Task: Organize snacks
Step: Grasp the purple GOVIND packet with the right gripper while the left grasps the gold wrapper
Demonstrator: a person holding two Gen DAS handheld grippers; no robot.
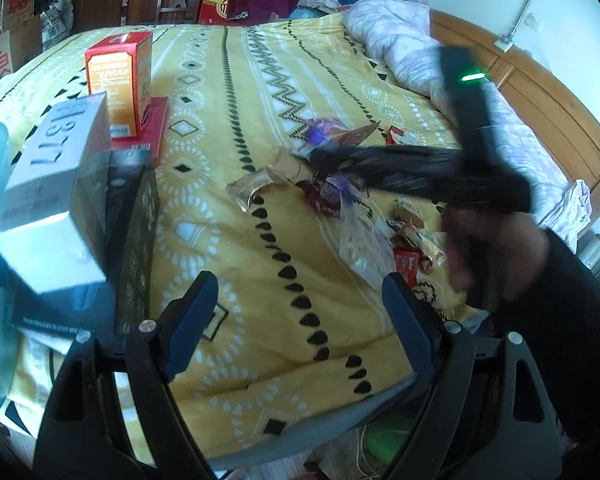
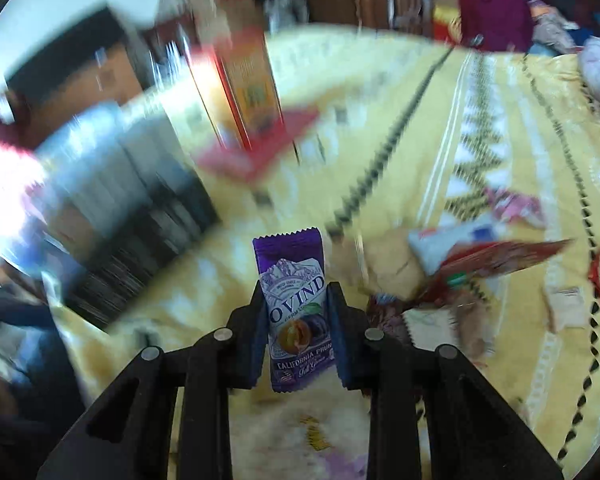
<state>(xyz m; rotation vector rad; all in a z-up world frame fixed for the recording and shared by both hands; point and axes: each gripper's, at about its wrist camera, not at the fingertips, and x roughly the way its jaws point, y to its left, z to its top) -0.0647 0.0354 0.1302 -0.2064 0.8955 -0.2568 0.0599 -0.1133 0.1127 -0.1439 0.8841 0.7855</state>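
Here, one purple prune packet is gripped upright between the jaws of the right gripper, lifted above the bed. The left gripper is held with jaws spread, nothing between them. Two red boxes are stacked near the bed's left edge; loose wrapped snacks, too jumbled to count, are scattered mid-bed.

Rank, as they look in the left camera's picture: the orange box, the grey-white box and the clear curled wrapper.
1. Grey-white box, though it sits nearest the camera, which inflates it.
2. Orange box.
3. Clear curled wrapper, plainly smallest.
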